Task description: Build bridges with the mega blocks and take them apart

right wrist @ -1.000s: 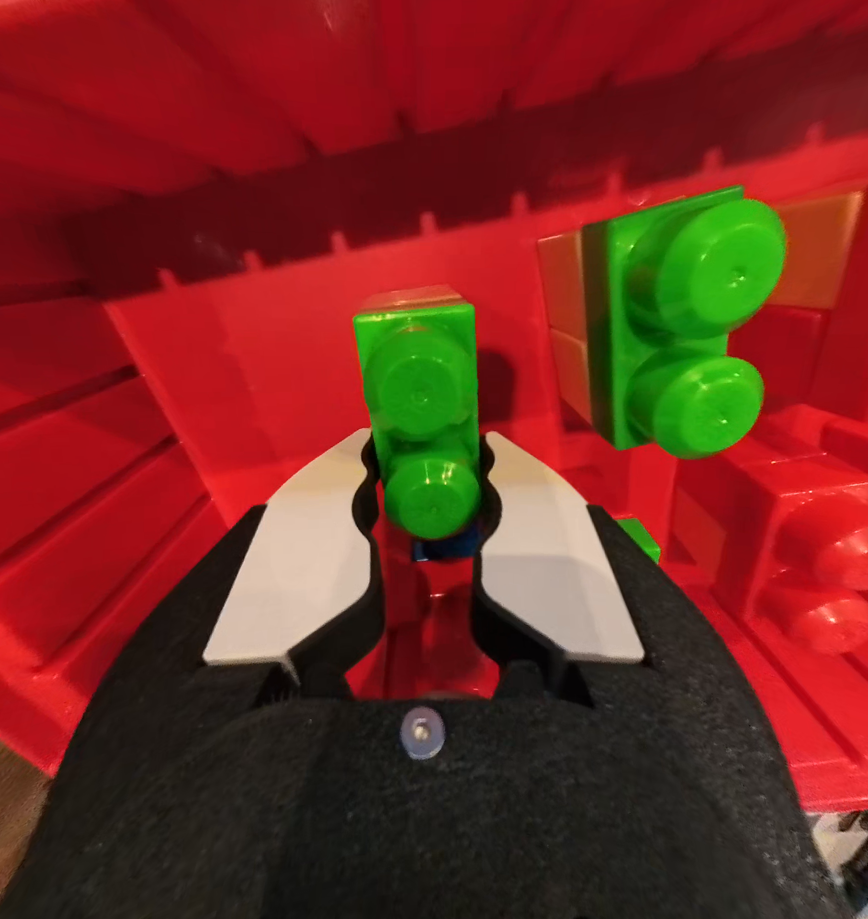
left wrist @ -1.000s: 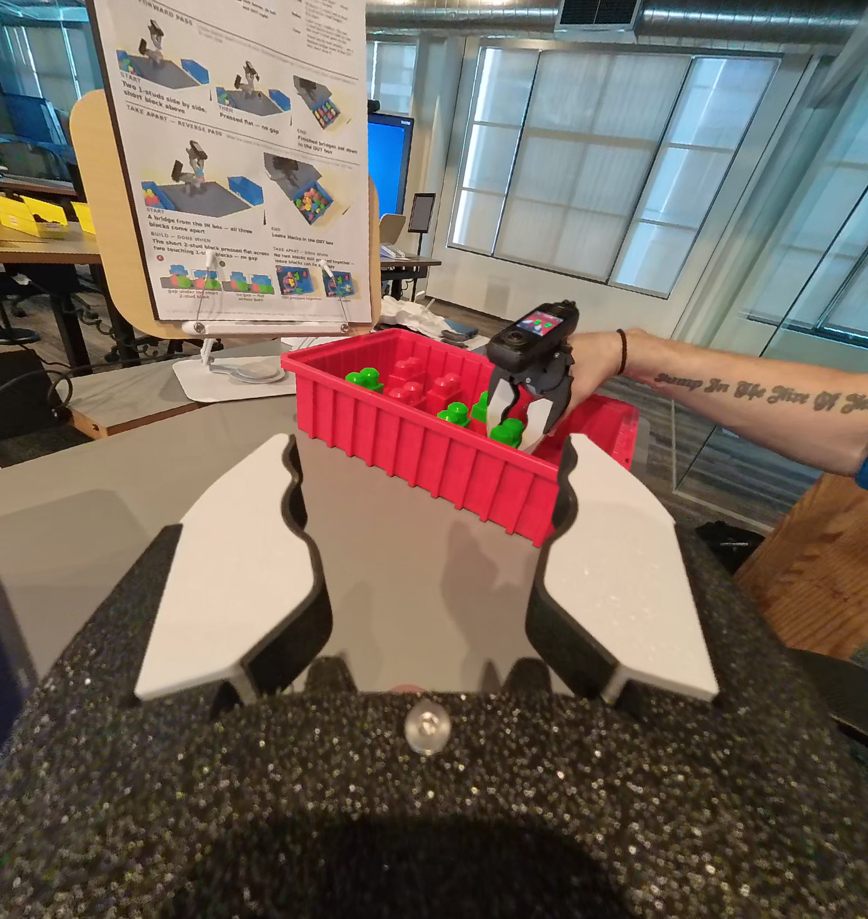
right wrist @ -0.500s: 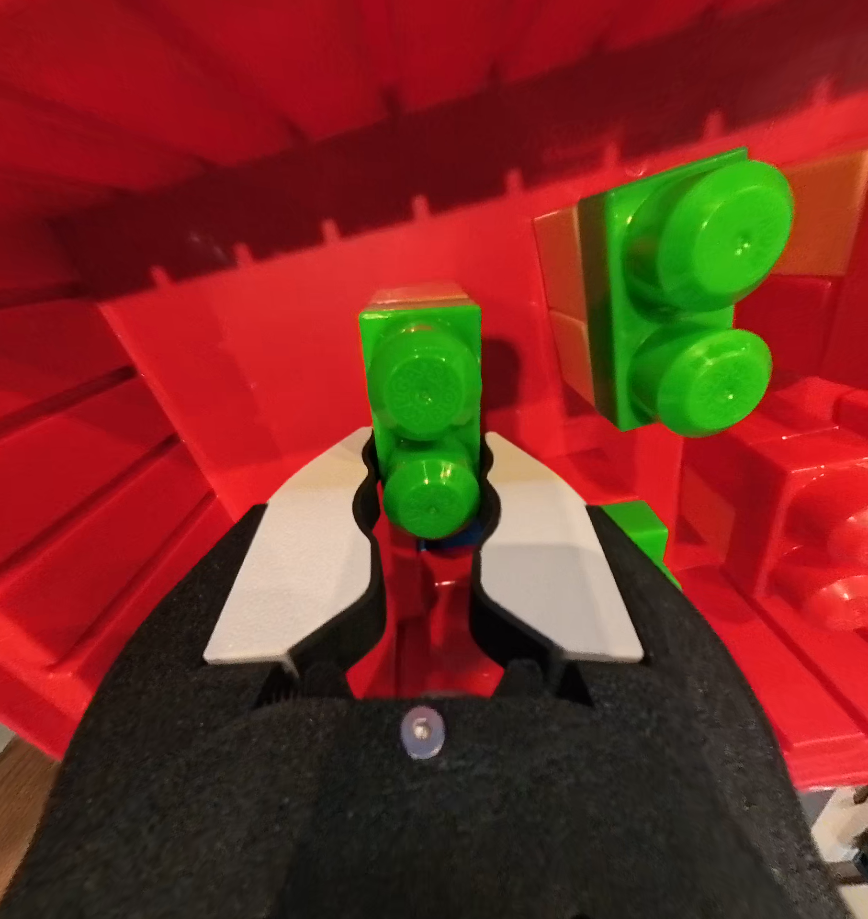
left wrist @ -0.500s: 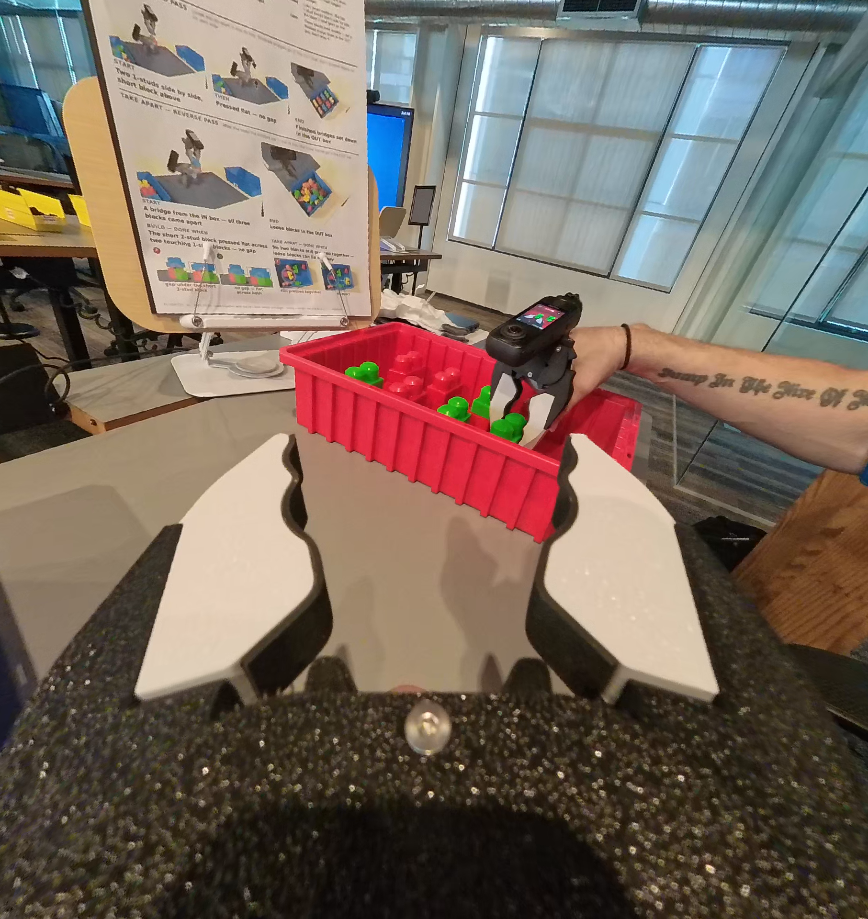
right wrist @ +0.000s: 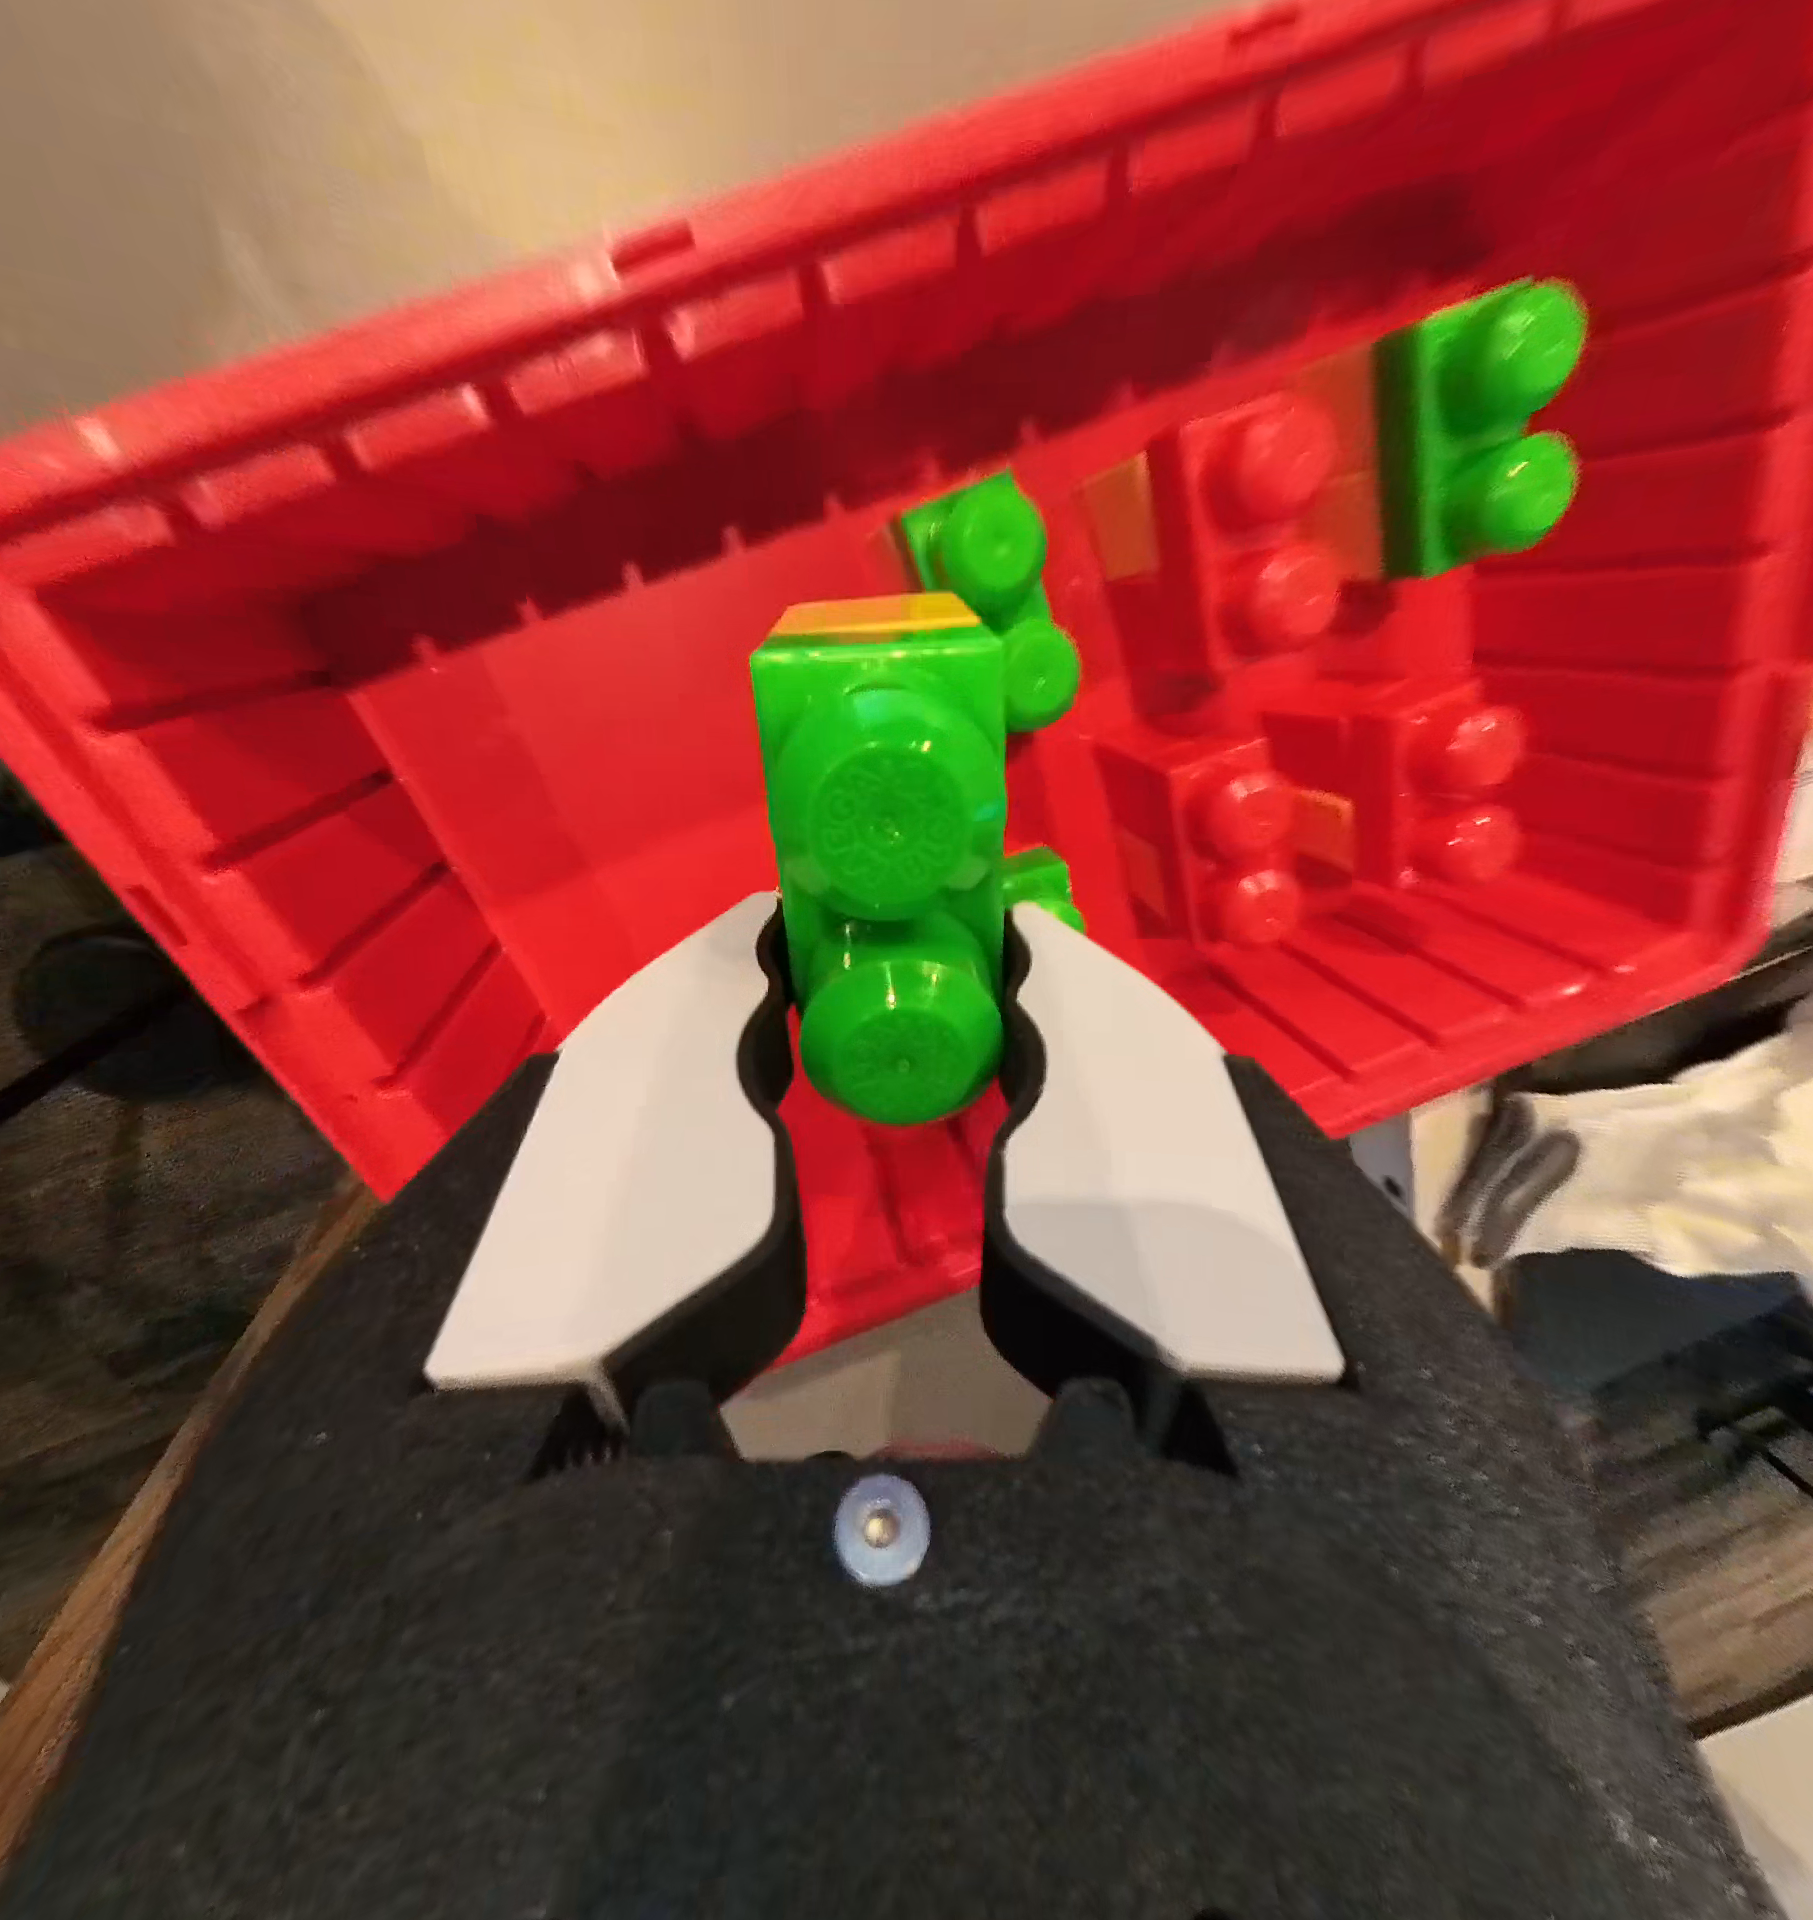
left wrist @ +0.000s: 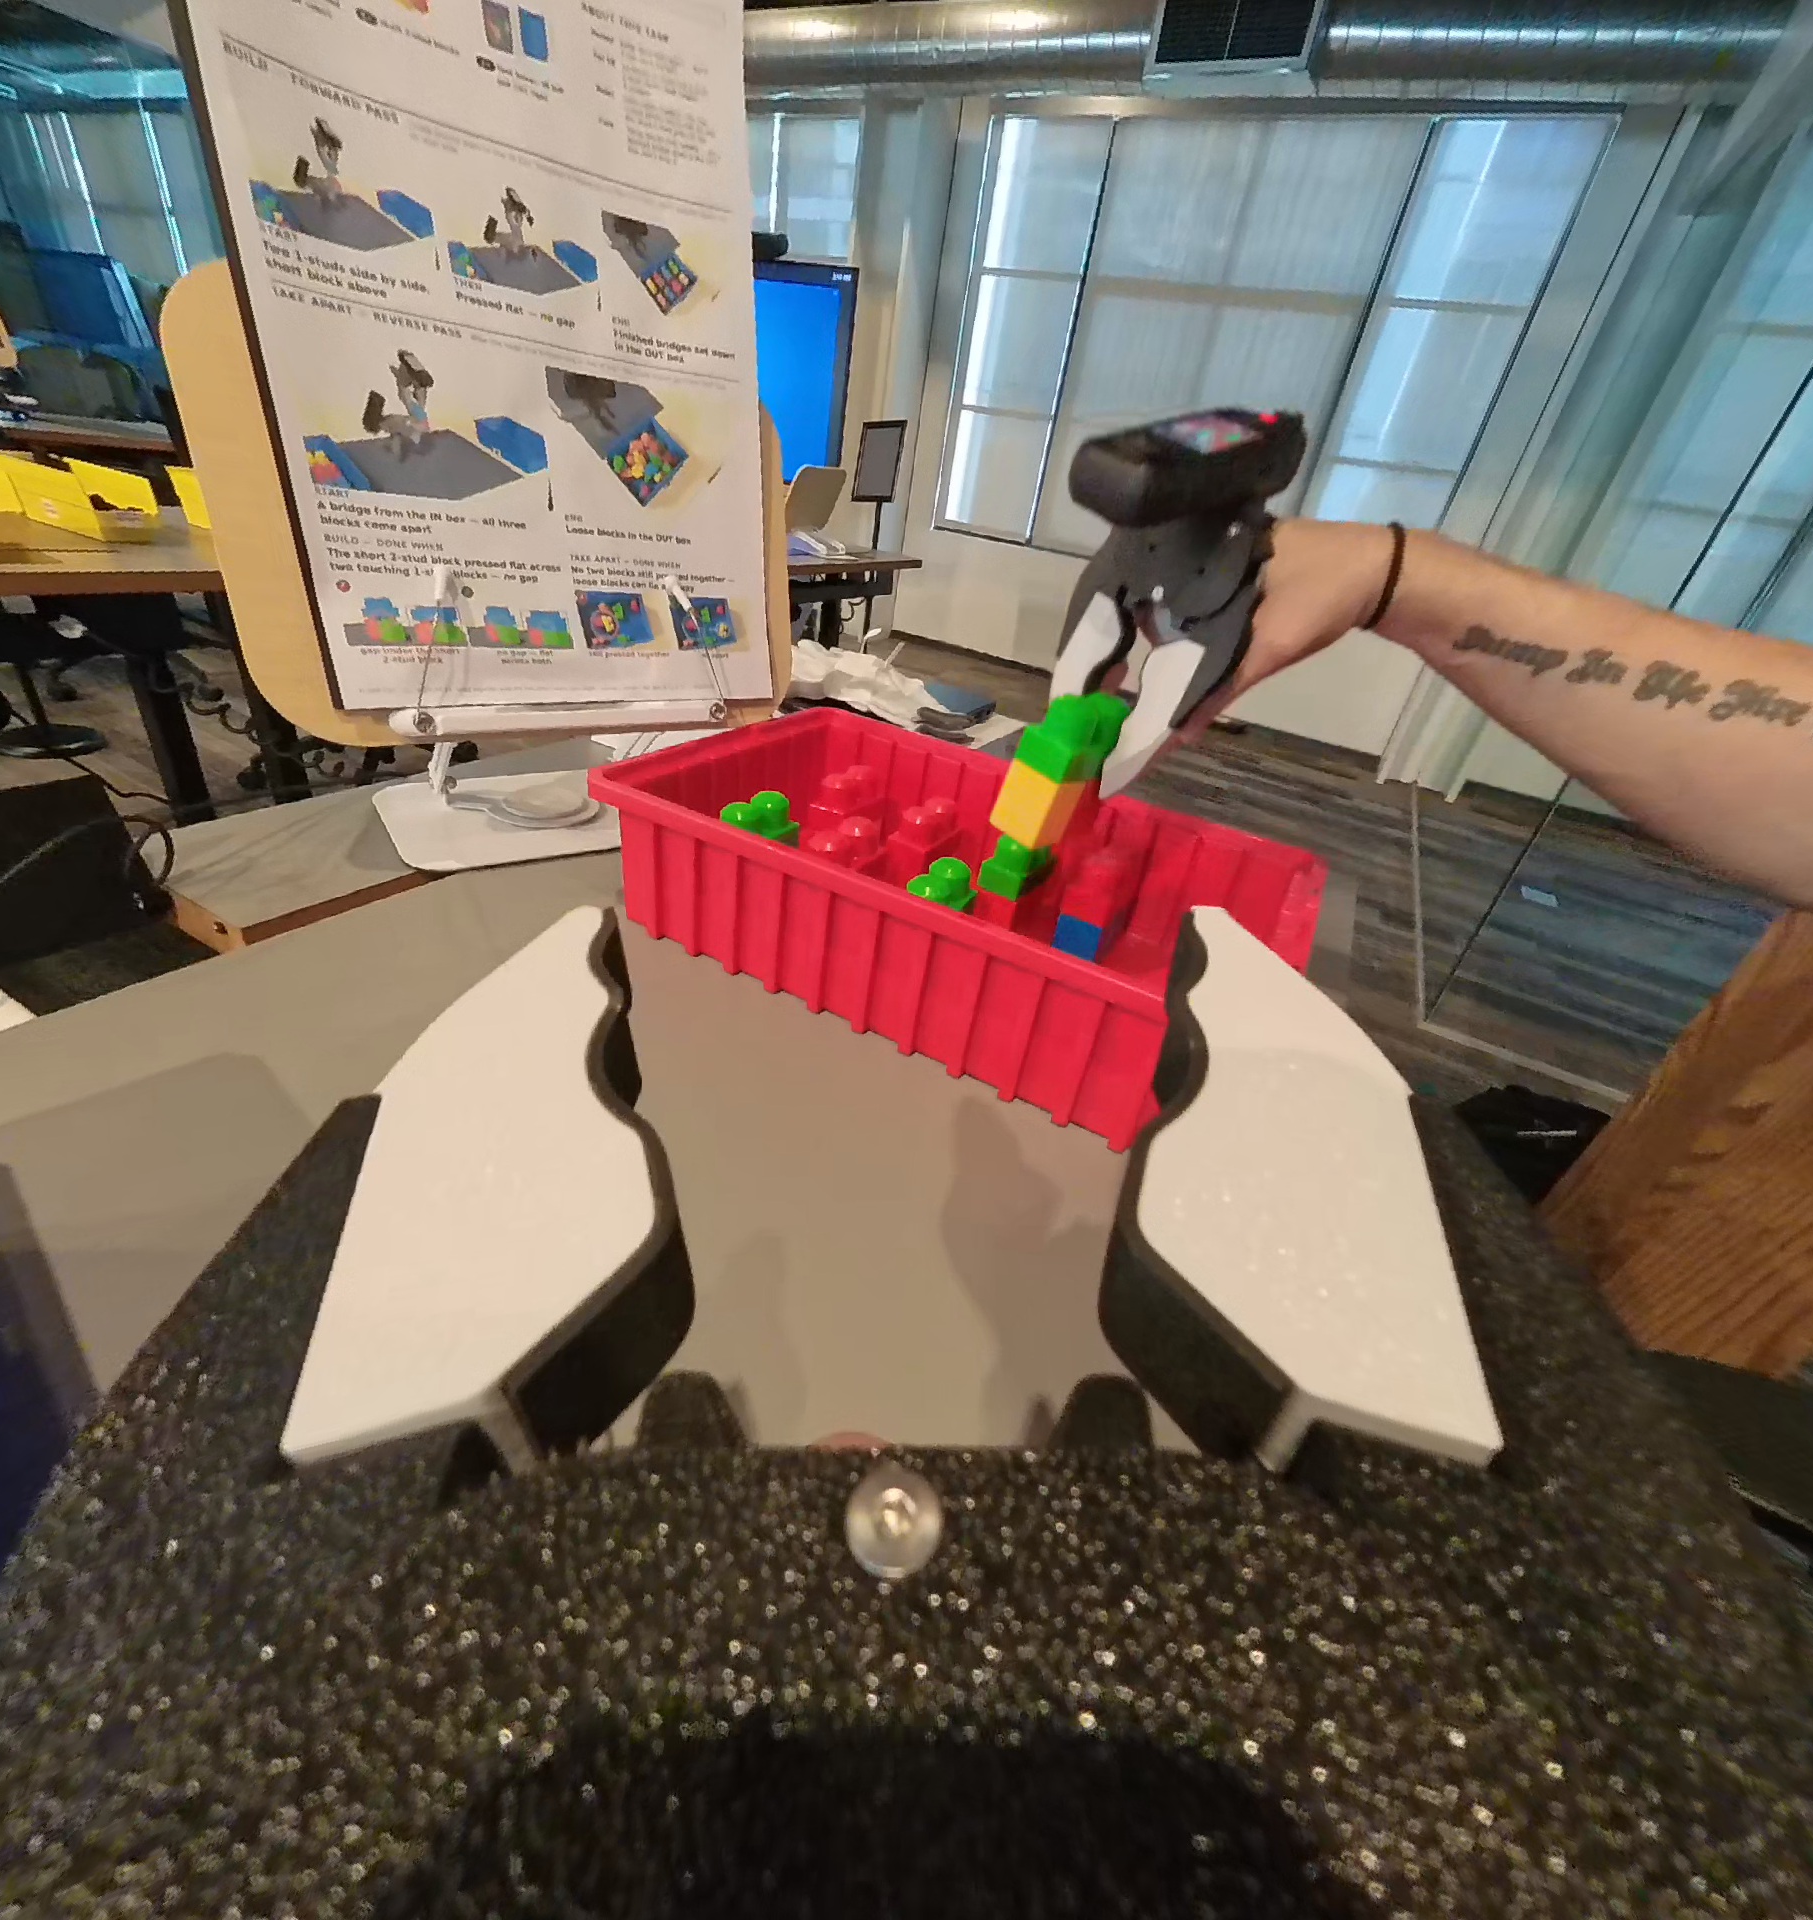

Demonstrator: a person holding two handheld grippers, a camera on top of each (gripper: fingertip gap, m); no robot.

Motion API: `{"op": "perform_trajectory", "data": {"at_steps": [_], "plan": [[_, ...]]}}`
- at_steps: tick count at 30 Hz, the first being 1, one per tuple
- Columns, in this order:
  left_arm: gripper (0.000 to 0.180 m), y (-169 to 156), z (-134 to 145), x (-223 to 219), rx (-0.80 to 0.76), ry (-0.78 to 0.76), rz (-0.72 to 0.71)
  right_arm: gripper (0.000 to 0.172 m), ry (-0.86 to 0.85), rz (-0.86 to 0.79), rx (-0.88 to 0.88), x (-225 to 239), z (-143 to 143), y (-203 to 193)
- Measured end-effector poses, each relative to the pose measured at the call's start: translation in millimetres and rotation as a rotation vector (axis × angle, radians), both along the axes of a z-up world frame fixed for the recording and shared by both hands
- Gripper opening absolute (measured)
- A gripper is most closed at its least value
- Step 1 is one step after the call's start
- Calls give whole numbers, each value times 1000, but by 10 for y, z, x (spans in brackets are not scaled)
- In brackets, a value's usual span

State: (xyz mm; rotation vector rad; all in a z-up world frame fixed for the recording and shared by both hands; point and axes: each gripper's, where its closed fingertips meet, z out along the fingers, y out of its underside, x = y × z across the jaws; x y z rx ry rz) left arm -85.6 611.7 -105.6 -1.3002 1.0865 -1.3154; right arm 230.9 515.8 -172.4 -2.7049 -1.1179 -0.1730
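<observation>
My right gripper (right wrist: 897, 925) is shut on a green two-stud block (right wrist: 881, 800), pads pressed on its sides. In the left wrist view this gripper (left wrist: 1110, 707) holds the green block (left wrist: 1073, 727) tilted above the red bin (left wrist: 881, 966), with a yellow block (left wrist: 1037, 805) stuck under it. The bin (right wrist: 258, 883) holds several green-topped and red blocks (left wrist: 850, 810). A blurred red and blue piece (left wrist: 1089, 914) shows below the held block. My left gripper (left wrist: 897, 935) is open and empty over the grey table (left wrist: 258, 1039), in front of the bin.
An instruction sheet on a stand (left wrist: 486, 364) rises behind the bin at the left. A person's forearm (left wrist: 1556, 665) reaches in from the right. A wooden panel (left wrist: 1712, 1143) stands at the right. A white cloth (right wrist: 1660, 1143) lies beyond the bin.
My right gripper has risen out of the bin with the green block still in its grasp and the yellow block under it. My left gripper has stayed open in place.
</observation>
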Motion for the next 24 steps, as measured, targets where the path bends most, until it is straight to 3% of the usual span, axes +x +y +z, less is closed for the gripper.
{"op": "perform_trajectory", "data": {"at_steps": [6,11,16,24], "plan": [[98,-26,66,-44,16,-5,3,37,-2,82,64,-500,482,336],[98,-49,114,-82,24,-13,2,37,18,158,86,-1051,601,651],[98,-78,127,-113,28,-11,-5,37,49,221,78,-1536,483,889],[98,-39,202,-223,28,-30,5,36,69,254,2,-1916,-23,1003]]}}
